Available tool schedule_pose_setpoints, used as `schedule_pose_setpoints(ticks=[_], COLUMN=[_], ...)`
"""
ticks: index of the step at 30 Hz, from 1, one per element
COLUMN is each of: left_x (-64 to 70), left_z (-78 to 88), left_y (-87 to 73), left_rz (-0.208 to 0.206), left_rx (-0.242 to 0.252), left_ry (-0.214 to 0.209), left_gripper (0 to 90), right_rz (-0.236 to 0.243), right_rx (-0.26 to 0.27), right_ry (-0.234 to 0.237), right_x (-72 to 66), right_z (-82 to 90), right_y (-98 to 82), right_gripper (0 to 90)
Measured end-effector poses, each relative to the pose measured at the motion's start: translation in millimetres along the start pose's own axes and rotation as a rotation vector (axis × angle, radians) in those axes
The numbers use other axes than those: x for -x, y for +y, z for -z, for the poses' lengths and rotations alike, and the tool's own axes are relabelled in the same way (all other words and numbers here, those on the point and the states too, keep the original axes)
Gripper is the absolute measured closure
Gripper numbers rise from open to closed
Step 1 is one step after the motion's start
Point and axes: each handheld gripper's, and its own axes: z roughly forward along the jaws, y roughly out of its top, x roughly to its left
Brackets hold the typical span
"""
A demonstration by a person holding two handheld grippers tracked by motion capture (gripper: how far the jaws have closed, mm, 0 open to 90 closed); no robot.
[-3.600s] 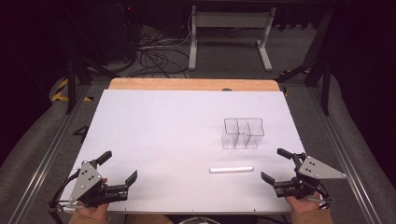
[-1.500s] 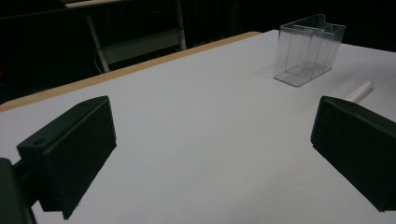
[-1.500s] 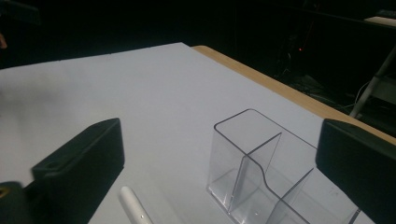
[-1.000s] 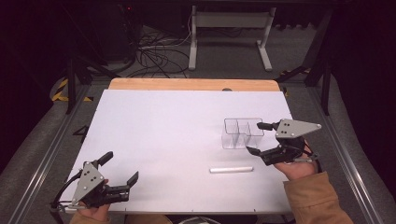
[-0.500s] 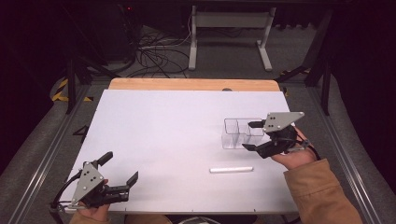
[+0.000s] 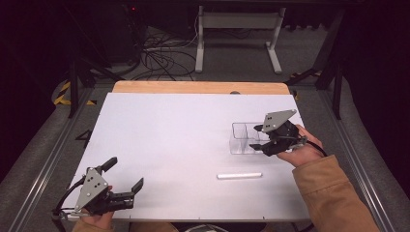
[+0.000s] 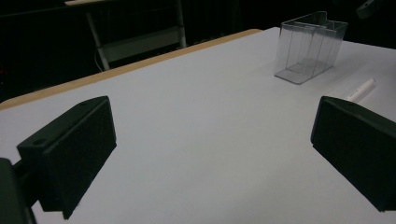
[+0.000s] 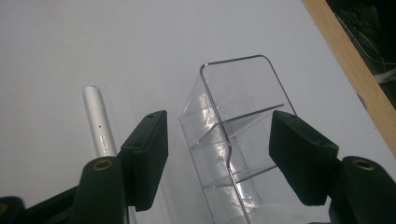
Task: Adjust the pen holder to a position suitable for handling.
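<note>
Two tools are seen: the right tool (image 6: 261,137) has been closing around the clear box (image 8: 238,140), pads apparently not touching yet. The box's near end is cut off. The left tool (image 6: 124,176) is spread wide, idle on the surface (image 6: 169,135).

Clear divided box (image 6: 244,138) upright — white marker (image 6: 239,175) flat, near it.

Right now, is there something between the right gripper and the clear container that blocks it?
Nothing visible blocks it. The right gripper has been closing and already straddles the near end of the clear container, its pads not yet touching the walls. The white marker lies outside the jaws, beside one of them.
</note>
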Motion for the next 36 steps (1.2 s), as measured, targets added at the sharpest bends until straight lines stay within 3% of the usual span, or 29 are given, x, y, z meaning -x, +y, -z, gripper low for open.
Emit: schedule_pose_setpoints(ticks=[4, 11, 17, 18, 22, 30, 36], left_x=[0.0, 0.6, 0.4, 0.5, 0.2, -0.6, 0.6], left_z=[-0.1, -0.4, -0.6, -0.6, -0.4, -0.3, -0.6], left_y=[0.0, -0.2, -0.4, -0.4, -0.4, -0.7, -0.7], left_rz=[0.000, -0.001, 0.000, 0.000, -0.002, -0.002, 0.001], left_rx=[-0.001, -0.003, -0.004, -0.004, -0.001, 0.000, -0.001], left_ry=[-0.001, -0.003, -0.005, -0.005, -0.005, -0.008, -0.006], left_gripper=[0.9, 0.9, 0.9, 1.0, 1.0, 1.0, 1.0], right_rz=[0.013, 0.081, 0.087, 0.082, 0.076, 0.021, 0.034], right_rx=[-0.037, -0.079, -0.100, -0.103, -0.107, -0.123, -0.156], right_ry=[0.002, 0.006, 0.034, 0.066, 0.102, 0.152, 0.169], right_x=[3.7, 3.6, 10.1, 12.3, 17.1, 26.5, 26.7], right_z=[-5.4, -10.7, -15.7, -17.6, -21.8, -28.8, -37.7], right_y=[0.1, 3.9, 2.5, 2.1, 0.7, -5.0, -6.8], right_gripper=[40.3, 46.3, 47.8, 48.4, 50.7, 54.5, 65.2])
